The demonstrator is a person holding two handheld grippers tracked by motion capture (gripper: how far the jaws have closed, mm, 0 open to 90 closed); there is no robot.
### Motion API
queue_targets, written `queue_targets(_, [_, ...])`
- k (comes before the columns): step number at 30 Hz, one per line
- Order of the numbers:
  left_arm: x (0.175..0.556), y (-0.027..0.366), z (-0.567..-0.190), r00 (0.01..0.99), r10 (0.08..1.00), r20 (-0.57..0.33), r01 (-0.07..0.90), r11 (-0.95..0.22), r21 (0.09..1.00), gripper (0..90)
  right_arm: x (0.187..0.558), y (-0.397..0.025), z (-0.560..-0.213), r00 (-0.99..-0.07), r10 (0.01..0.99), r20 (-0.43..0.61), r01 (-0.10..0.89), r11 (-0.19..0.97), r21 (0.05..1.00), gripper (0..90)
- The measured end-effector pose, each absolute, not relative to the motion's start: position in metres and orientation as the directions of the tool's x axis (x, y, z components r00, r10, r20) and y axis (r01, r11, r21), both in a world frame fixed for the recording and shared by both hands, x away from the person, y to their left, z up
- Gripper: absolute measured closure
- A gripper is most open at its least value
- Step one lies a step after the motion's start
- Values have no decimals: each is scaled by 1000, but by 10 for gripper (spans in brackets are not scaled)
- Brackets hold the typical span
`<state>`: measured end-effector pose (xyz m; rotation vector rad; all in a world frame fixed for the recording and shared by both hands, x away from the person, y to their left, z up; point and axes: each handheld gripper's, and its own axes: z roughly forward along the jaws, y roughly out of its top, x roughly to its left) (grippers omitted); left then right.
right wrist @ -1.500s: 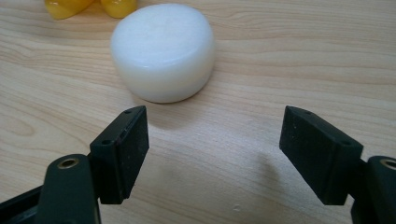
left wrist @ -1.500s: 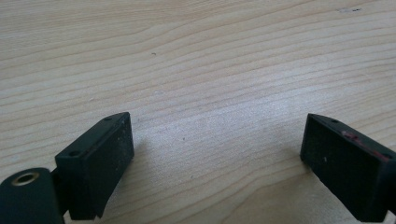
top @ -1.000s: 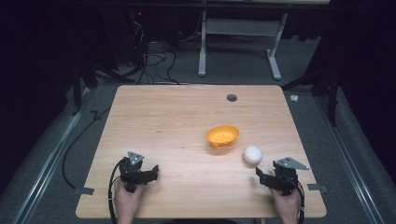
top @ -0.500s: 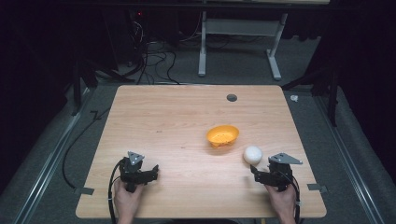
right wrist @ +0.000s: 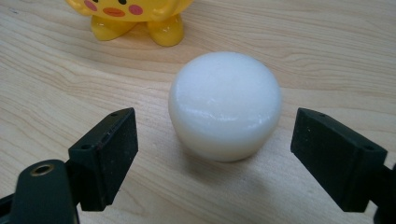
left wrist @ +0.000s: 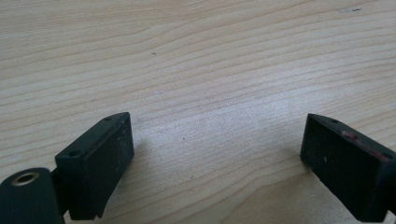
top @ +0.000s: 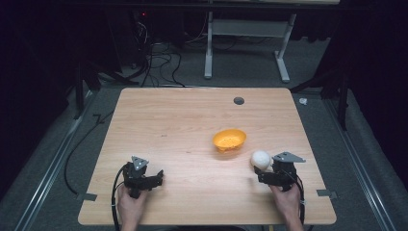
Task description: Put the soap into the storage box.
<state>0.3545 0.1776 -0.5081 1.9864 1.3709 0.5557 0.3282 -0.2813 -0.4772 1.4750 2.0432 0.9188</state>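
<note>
We judge grasp not yet made: right gripper [right wrist: 215, 154] spread wide around white ball [right wrist: 225, 105], untouched on counter [right wrist: 327, 56]; left gripper [left wrist: 217, 163] wide, empty.

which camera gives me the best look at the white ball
The right gripper view: the white ball sits large and sharp on the table, just ahead of the open jaws, untouched. The high view shows it small, beside the right gripper.
</note>
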Motion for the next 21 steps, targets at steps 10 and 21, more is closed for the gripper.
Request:
queue_targets(10, [354, 178, -508, 362, 932, -20, 655, -239, 717, 99, 346, -275, -479, -334, 942, 2, 650, 229, 725, 151])
queue_targets(21, [354, 178, -508, 362, 932, -20, 654, -239, 718, 99, 358, -275, -491, -303, 953, 19, 692, 206, 692, 156])
